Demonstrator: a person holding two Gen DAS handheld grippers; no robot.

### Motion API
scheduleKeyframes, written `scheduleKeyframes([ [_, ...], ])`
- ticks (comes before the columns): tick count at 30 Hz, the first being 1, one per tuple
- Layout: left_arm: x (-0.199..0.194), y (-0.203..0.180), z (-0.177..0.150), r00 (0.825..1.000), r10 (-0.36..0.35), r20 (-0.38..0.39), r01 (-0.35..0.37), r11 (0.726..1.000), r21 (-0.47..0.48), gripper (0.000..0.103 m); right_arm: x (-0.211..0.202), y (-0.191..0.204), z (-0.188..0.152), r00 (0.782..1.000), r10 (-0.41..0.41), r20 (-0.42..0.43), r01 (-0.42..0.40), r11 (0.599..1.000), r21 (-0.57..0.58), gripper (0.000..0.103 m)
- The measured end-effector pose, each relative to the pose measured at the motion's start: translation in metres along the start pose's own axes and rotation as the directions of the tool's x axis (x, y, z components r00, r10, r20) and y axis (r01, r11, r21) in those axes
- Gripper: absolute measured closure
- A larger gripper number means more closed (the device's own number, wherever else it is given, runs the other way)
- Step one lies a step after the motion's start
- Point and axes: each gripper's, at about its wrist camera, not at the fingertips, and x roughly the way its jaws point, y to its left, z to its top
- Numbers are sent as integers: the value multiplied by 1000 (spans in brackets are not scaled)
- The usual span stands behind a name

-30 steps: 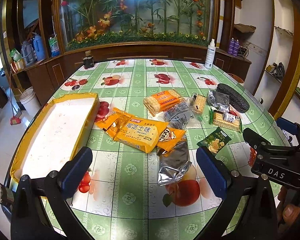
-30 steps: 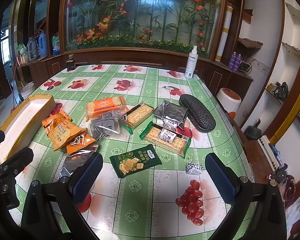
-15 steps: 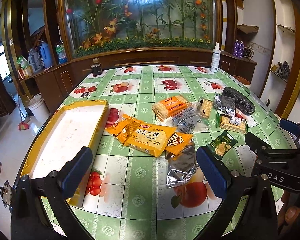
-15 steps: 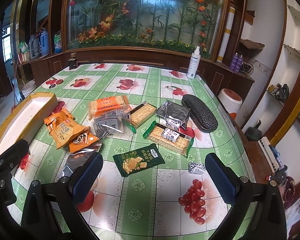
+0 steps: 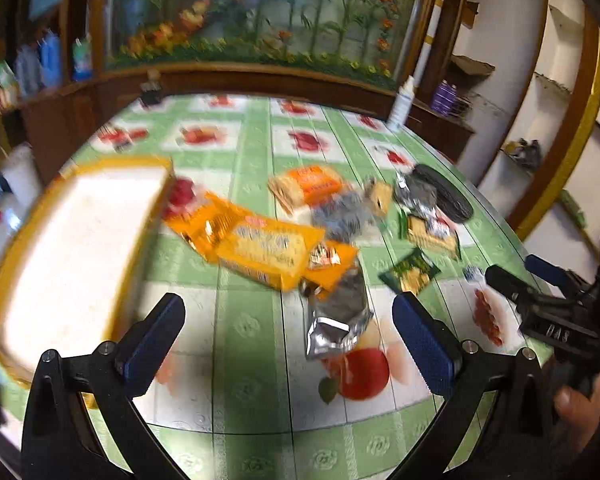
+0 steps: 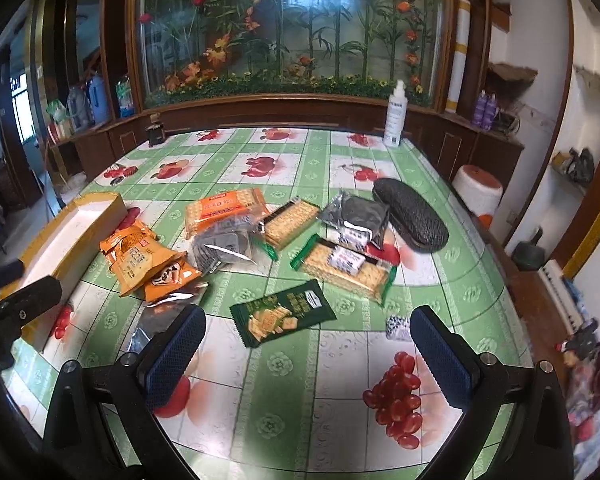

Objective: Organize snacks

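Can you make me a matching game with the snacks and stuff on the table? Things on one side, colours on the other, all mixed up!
Things:
1. spray bottle
2. small cracker packet nearest the right gripper
3. oval case at the table's right side
4. long box at the left edge

Colours:
A. yellow outside, white inside
B. dark green
C. white
D. black

Pairs: 1-C, 2-B, 3-D, 4-A
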Motion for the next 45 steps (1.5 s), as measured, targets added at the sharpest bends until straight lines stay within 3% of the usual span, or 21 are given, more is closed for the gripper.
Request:
scheduleKeyframes([
  [4, 22, 24, -13, 998, -35, -47, 32, 997, -64, 0, 13, -36, -16, 995, 91, -49, -87, 992, 88, 0],
  [7, 37, 20, -8, 997, -36, -64, 33, 998, -55, 0, 29, -54, -21, 979, 188, -77, -171, 967, 186, 0],
  [11, 61, 3, 10, 996, 8, -88, -9, 1000, -8, 0, 51, -47, -17, 970, 210, -119, -184, 963, 198, 0],
  [14, 85, 8, 29, 993, -23, -115, 10, 994, -111, 0, 65, -34, -10, 966, 209, -153, -182, 968, 174, 0],
  [18, 114, 26, 38, 983, -34, -181, -20, 957, -289, 0, 77, -25, -1, 964, 206, -170, -178, 970, 162, 0],
  [20, 126, 33, 37, 976, -8, -219, -73, 930, -361, 0, 80, -25, 3, 965, 200, -169, -174, 972, 160, 0],
  [24, 129, 36, 46, 977, 39, -210, -131, 887, -444, 0, 88, -25, 8, 963, 202, -177, -173, 970, 169, 0],
  [25, 131, 34, 48, 975, 44, -217, -138, 888, -440, 0, 91, -24, 9, 962, 204, -181, -174, 970, 170, 0],
  [29, 126, 20, 43, 972, 55, -228, -126, 943, -307, 3, 97, -19, 12, 961, 199, -192, -172, 974, 147, 0],
  [32, 113, 24, 32, 978, 52, -204, -100, 967, -234, 11, 103, -15, 12, 961, 188, -201, -168, 979, 113, 0],
  [33, 108, 28, 29, 978, 64, -199, -107, 971, -213, 18, 107, -14, 12, 961, 184, -207, -165, 981, 104, 0],
  [36, 102, 39, 28, 974, 90, -210, -133, 970, -202, 22, 119, -13, 11, 957, 167, -236, -149, 985, 91, 0],
  [40, 113, 47, 39, 972, 75, -224, -135, 955, -264, 20, 126, -9, 16, 960, 147, -240, -135, 989, 68, 0],
  [45, 135, 42, 54, 959, 158, -236, -217, 944, -247, 11, 130, -3, 19, 960, 134, -247, -123, 991, 58, 0],
])
